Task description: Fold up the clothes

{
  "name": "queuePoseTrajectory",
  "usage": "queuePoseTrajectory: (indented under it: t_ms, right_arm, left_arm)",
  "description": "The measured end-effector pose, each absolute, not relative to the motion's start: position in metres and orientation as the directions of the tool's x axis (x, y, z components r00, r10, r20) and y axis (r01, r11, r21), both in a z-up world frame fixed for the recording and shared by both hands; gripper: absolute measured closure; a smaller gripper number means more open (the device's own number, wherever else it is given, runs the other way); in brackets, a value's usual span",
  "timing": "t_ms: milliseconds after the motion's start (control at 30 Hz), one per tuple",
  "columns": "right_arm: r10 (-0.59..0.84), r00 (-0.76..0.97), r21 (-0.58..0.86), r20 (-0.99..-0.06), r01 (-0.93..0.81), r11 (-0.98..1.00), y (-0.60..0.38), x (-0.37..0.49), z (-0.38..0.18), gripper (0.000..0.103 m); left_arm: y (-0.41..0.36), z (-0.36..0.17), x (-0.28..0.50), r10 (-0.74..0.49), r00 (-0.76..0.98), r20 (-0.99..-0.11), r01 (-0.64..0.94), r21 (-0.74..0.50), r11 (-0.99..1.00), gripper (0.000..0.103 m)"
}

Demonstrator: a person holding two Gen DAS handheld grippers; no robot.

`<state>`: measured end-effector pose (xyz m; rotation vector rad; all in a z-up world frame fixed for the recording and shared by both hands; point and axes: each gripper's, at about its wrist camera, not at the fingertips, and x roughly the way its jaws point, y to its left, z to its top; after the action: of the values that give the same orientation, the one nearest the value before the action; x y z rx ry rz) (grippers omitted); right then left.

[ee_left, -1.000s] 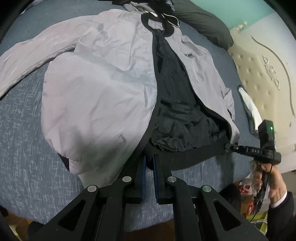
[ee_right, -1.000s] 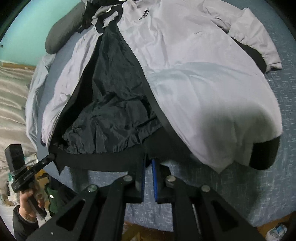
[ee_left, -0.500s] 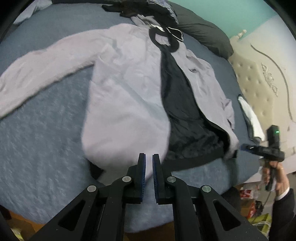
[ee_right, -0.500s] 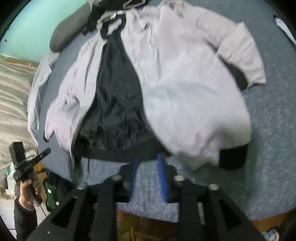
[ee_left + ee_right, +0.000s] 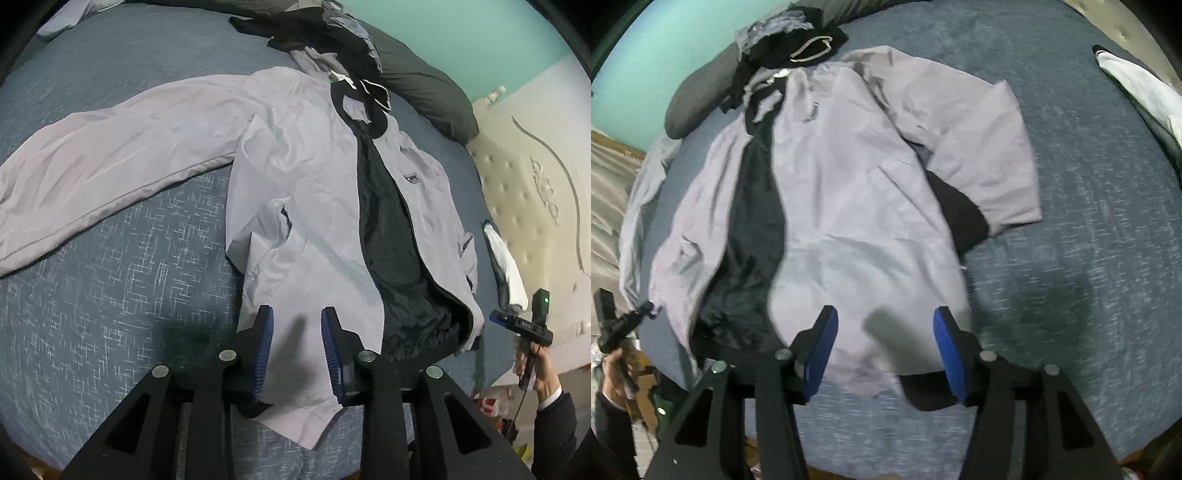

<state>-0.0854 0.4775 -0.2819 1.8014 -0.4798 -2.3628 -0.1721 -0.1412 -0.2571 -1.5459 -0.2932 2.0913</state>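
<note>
A grey jacket with black lining lies front-up and unzipped on the blue bedspread. One sleeve stretches out to the left. In the right wrist view the other sleeve is bent back beside the jacket. My left gripper is open just above the hem of one front panel, holding nothing. My right gripper stands wide open over the hem of the other panel. Each gripper also shows in the other's view, the right gripper in a hand and the left gripper at the bed's edge.
A dark pillow and a heap of dark clothes lie beyond the collar. A white and black item rests near the cream padded headboard. The bed's near edge runs just under both grippers.
Both grippers were shut at the jacket's black hem and now stand open. They have drawn back and up, and the front panels have settled flatter on the bed.
</note>
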Motion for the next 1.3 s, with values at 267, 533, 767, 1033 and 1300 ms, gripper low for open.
queuePoseTrajectory:
  t_ms: [267, 533, 767, 1033, 1300]
  right_arm:
    - [-0.321, -0.256, 0.366, -0.912, -0.153, -0.918, 0.509, -0.073, -0.311, 0.04]
    - [-0.397, -0.254, 0.442, -0.882, -0.154, -0.884, 0.509, -0.065, -0.322, 0.039]
    - [-0.42, -0.247, 0.458, -0.873, -0.122, -0.88, 0.501, -0.059, -0.326, 0.058]
    - [-0.429, -0.247, 0.462, -0.869, -0.094, -0.882, 0.496, -0.06, -0.325, 0.069]
    - [-0.436, -0.245, 0.465, -0.866, -0.073, -0.883, 0.491, -0.061, -0.324, 0.069]
  left_arm:
    - [-0.144, -0.263, -0.171, 0.549, -0.197, -0.813, -0.298, -0.483, -0.823, 0.07]
    - [-0.144, -0.269, -0.169, 0.558, -0.179, -0.81, -0.327, -0.486, -0.81, 0.065]
    - [-0.139, -0.278, -0.166, 0.535, -0.155, -0.83, -0.363, -0.456, -0.813, 0.065]
    - [-0.147, -0.282, -0.169, 0.496, -0.175, -0.851, -0.373, -0.408, -0.833, 0.065]
    - [-0.15, -0.298, -0.174, 0.513, -0.141, -0.847, -0.364, -0.437, -0.822, 0.051]
